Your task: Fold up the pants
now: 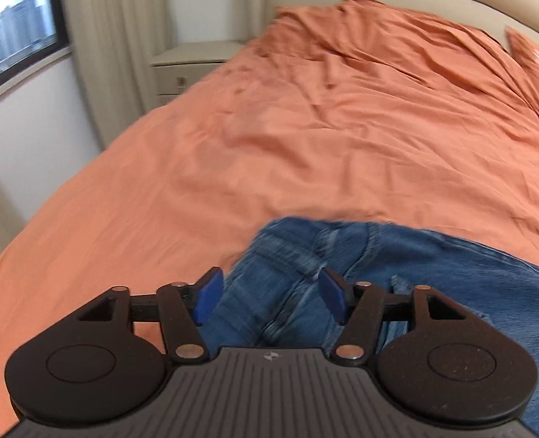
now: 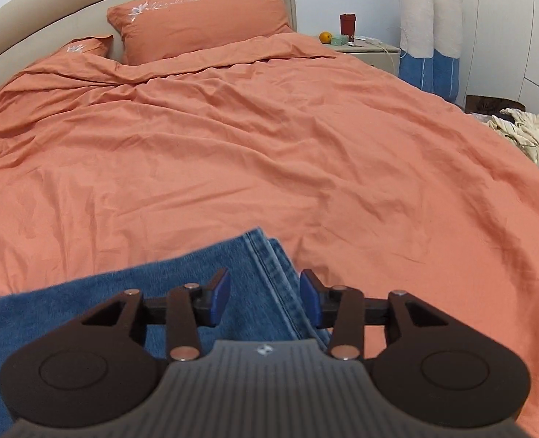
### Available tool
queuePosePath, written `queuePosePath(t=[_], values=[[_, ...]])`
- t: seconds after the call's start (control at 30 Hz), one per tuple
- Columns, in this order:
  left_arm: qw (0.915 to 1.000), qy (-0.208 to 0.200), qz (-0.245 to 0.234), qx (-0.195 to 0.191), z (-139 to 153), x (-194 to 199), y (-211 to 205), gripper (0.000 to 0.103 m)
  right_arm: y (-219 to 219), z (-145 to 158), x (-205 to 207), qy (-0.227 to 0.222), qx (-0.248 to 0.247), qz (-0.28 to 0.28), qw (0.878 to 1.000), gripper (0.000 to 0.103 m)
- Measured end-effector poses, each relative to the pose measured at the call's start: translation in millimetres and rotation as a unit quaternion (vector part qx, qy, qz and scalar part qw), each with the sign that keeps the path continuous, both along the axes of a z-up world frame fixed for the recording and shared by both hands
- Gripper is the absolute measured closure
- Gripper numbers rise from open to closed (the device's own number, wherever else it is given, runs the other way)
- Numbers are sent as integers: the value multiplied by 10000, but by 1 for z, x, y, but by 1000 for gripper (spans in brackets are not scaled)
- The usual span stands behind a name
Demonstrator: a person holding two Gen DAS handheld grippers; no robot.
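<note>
Blue denim pants are being shown lying on a wide bed covered by a wrinkled orange duvet, near its closest edge. The left gripper, black with blue pads, is being held just above the bunched waist end, its jaws spread apart with nothing between them. In the right wrist view, the stitched leg hems are being framed by the right gripper, whose jaws are likewise parted and empty. Two orange pillows are being propped against a beige headboard.
</note>
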State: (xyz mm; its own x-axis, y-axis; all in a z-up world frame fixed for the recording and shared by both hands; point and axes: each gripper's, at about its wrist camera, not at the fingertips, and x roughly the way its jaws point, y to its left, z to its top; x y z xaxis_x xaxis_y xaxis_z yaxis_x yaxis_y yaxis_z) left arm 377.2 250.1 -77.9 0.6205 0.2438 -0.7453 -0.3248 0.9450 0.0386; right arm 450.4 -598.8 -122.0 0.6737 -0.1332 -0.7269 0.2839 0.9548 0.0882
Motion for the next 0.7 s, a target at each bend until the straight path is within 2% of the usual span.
queuePosePath(t=[0.13, 0.3, 0.47, 0.53, 0.6, 0.63, 0.7], values=[[10000, -9, -71, 27, -11, 32, 4, 23, 3, -10, 22, -21, 70, 53, 10000, 63], [9984, 115, -99, -539, -27, 61, 19, 22, 1, -18, 41, 16, 278, 159, 9995, 63], [9967, 95, 14, -807, -38, 71, 26, 22, -17, -19, 51, -17, 465, 0, 9989, 63], [9957, 90, 52, -923, -41, 72, 25, 26, -24, -21, 54, -13, 676, -41, 9977, 64], [9954, 69, 63, -950, -43, 72, 22, 31, -25, -23, 59, 46, 671, -47, 9977, 66], [9957, 66, 80, -919, -43, 72, 20, 31, -25, -26, 61, 93, 706, -19, 9975, 74], [9964, 71, 45, -840, -43, 72, 17, 36, -21, -30, 62, 194, 664, 67, 9976, 76]])
